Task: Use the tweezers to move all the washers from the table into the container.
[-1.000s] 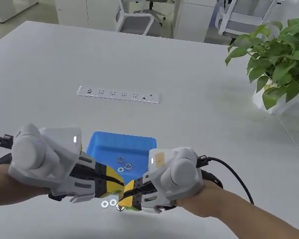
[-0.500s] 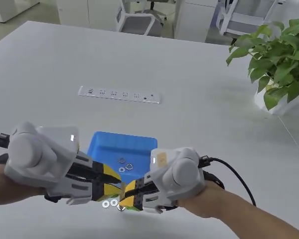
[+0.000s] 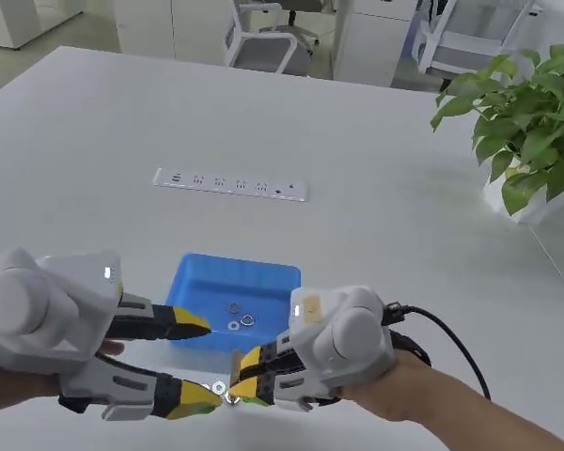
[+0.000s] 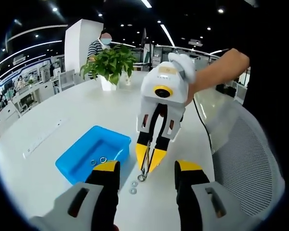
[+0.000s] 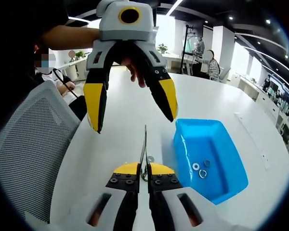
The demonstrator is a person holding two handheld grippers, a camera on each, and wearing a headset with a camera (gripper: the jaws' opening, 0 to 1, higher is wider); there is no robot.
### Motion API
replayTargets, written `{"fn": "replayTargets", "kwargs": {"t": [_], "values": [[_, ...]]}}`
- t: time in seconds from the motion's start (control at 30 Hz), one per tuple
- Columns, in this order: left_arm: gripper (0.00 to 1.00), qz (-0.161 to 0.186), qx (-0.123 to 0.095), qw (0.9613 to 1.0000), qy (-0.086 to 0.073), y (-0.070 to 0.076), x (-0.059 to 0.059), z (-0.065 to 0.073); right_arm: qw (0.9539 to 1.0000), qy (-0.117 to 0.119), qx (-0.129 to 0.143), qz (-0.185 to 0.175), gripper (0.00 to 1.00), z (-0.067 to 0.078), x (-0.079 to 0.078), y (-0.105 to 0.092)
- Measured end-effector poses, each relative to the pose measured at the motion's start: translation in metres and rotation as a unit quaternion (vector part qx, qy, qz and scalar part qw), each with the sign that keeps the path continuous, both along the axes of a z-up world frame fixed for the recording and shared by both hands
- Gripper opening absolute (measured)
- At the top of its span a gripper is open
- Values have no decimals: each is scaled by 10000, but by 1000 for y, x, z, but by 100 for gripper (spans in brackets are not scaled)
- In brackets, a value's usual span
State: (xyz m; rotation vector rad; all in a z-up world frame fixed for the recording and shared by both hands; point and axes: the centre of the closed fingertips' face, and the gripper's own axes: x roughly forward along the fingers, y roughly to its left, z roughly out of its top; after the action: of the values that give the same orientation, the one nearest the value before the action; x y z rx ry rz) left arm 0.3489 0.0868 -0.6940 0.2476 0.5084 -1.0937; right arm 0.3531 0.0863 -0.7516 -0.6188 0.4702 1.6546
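Right hand-held gripper [image 5: 144, 169], tweezers [image 5: 144, 142] tip-down

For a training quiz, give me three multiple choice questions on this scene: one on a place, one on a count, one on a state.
1. Where does the power strip lie?
A. on the table beyond the container
B. inside the container
C. against the plant pot

2. How many washers lie in the container?
A. one
B. three
C. six

3. How do the left gripper's tongs stand?
A. shut on a washer
B. shut on the container's rim
C. open, empty

Answers: A, the head view shows it past the blue container; B, three rings show on its floor; C, the tongs spread with nothing between; the right gripper holds the tweezers.
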Motion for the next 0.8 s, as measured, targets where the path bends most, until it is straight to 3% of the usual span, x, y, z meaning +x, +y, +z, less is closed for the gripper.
{"fn": "replayTargets", "kwargs": {"t": [0.53,0.8], "values": [[77,492,-206,9984,180,20,-13,-2,9997,-102,192,122,6,32,-4,1],[89,708,-275,9970,160,25,-15,0,9994,-180,252,160,6,51,2,-2]]}}
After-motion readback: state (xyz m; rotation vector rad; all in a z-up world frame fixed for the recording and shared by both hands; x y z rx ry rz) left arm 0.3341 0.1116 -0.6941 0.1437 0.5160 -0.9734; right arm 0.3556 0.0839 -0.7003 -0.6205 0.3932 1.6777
